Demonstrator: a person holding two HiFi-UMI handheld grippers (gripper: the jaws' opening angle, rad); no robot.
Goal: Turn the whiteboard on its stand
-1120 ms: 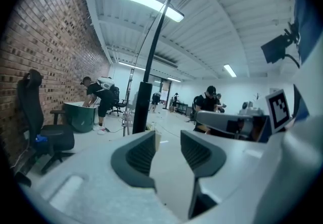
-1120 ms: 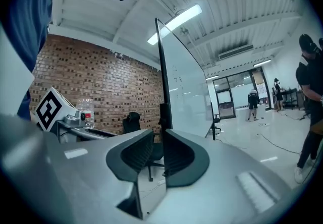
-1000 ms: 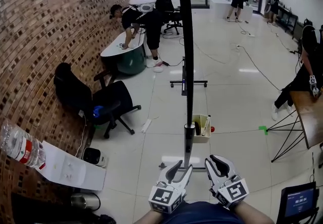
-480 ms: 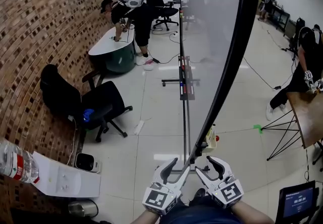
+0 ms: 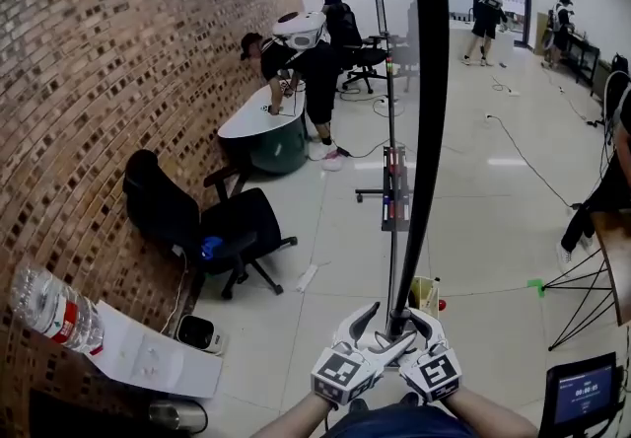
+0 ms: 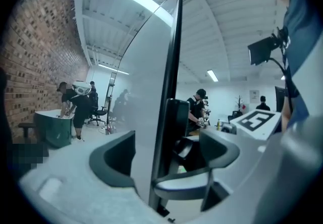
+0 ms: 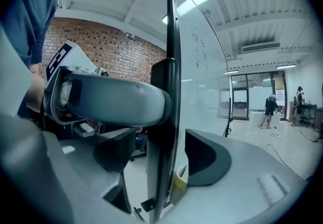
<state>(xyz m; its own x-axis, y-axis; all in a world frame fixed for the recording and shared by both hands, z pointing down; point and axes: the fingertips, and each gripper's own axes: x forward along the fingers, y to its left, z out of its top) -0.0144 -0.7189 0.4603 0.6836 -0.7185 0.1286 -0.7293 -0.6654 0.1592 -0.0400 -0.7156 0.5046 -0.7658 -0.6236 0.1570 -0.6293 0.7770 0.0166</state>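
Observation:
The whiteboard (image 5: 429, 130) stands edge-on to me, its black frame running up from my grippers; its stand (image 5: 394, 191) with a pen tray shows behind. My left gripper (image 5: 380, 329) and right gripper (image 5: 409, 328) meet at the frame's lower end. In the left gripper view the frame edge (image 6: 169, 92) sits between the jaws of the left gripper (image 6: 166, 152) with a gap on each side. In the right gripper view the frame edge (image 7: 171, 26) likewise stands between the jaws of the right gripper (image 7: 159, 155), untouched. Both sets of jaws are opening.
A brick wall (image 5: 118, 81) runs along the left, with a black office chair (image 5: 232, 229) and a water bottle (image 5: 54, 313) near it. People bend over a round table (image 5: 261, 125) further back. A small screen (image 5: 582, 392) sits at lower right. A cable (image 5: 523, 155) crosses the floor.
The board showed its broad face half a second ago and now stands edge-on again. Both grippers have drawn together at its lower edge, and their jaws have spread.

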